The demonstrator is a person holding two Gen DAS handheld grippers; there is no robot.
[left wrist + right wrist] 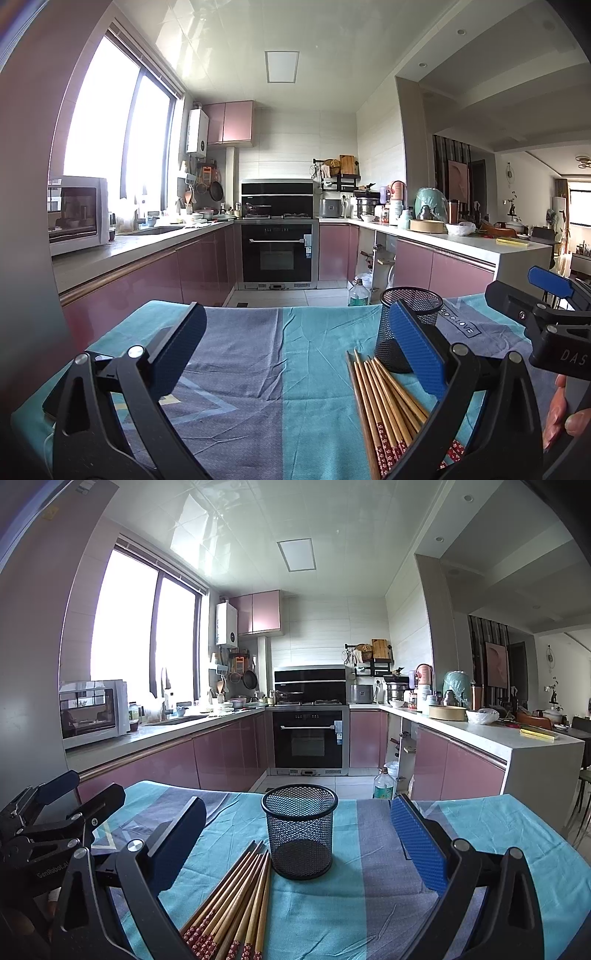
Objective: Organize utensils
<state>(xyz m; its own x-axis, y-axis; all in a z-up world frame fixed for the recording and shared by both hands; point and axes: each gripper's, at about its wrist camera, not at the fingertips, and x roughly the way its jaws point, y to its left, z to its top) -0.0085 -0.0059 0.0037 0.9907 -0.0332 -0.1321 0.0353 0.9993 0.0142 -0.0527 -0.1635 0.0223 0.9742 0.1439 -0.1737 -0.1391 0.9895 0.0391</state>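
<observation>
Left wrist view: the teal and grey striped cloth (pixel 295 350) covering the table bears dark block lettering; only "LOVE" is readable, and the characters before it are unclear. The black body of the right gripper (pixel 546 291) shows white letters "DAS", cut off at the picture edge.

Right wrist view: the black body of the left gripper (pixel 55 797) carries the marking "GenRobot.A", partly hidden.

Daylight is flooding in through the overexposed window (pixel 110 122), glaring on the glossy ceiling (pixel 207 528); fisheye distortion is curving and darkening the edges.
</observation>
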